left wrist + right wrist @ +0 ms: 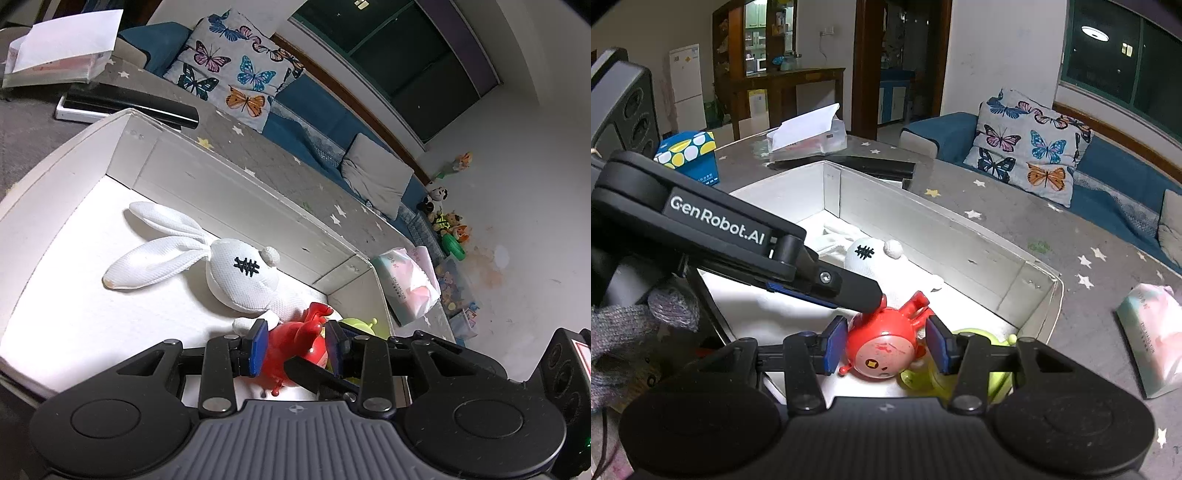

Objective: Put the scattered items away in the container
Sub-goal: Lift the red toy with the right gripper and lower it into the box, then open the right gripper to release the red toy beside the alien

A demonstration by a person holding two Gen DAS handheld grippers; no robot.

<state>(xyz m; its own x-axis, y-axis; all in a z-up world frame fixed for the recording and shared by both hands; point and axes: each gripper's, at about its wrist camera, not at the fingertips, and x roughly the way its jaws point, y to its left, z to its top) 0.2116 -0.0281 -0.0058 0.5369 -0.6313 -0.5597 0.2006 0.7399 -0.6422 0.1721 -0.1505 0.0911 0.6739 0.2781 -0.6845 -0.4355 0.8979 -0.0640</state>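
Observation:
A red round toy figure [882,347] hangs over the near corner of the white box [923,218], held from two sides. My right gripper [886,345] has its blue pads against the toy's left and right flanks. In the left wrist view my left gripper [297,347] also has its pads against the red toy [291,350]. Its upper finger [849,286] lies across the toy's top. Inside the box [236,173] lies a white rabbit plush [236,273], and a green toy [960,369] sits under the red one.
A pink-and-green tissue pack [1152,332] lies right of the box on the starred grey cloth. Behind the box are a black flat item [140,101], a white paper bag [809,136] and a blue-yellow carton [690,155]. A gloved hand [635,332] holds the left gripper.

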